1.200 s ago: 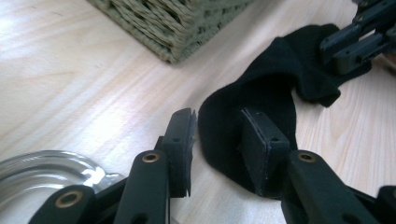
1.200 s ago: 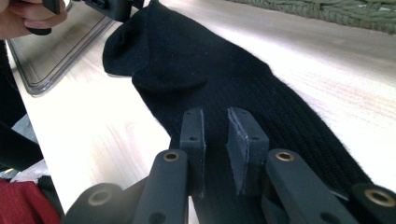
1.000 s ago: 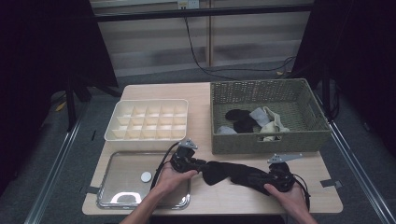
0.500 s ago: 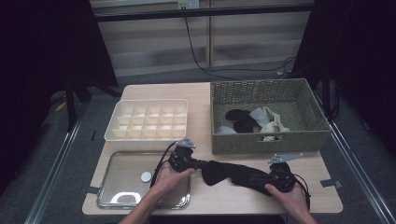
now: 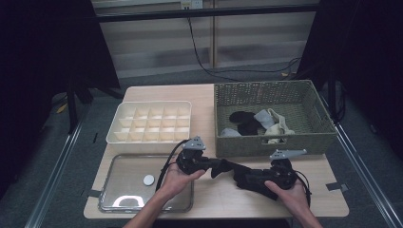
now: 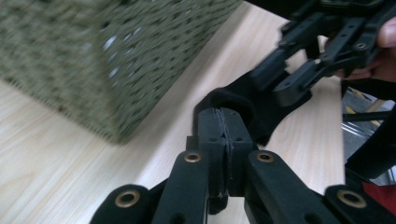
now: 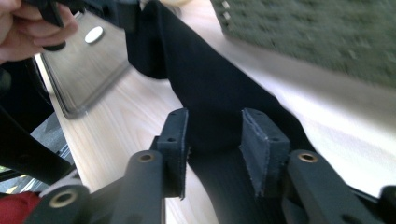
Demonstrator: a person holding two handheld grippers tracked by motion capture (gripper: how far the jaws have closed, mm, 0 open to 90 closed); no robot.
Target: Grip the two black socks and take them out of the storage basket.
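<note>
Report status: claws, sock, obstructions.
Left claw shut on black sock end. Right claw just opening, sock between its jaws, gap visible beside one pad. Wicker basket close behind; tray beside.

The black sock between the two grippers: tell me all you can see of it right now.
The black sock is a soft, dark knit, stretched out long across the pale wooden table in front of the wicker basket. The left gripper is shut on one end, lifting it. The rest runs between the right gripper fingers, which have just been opening and stand apart around the cloth.
</note>
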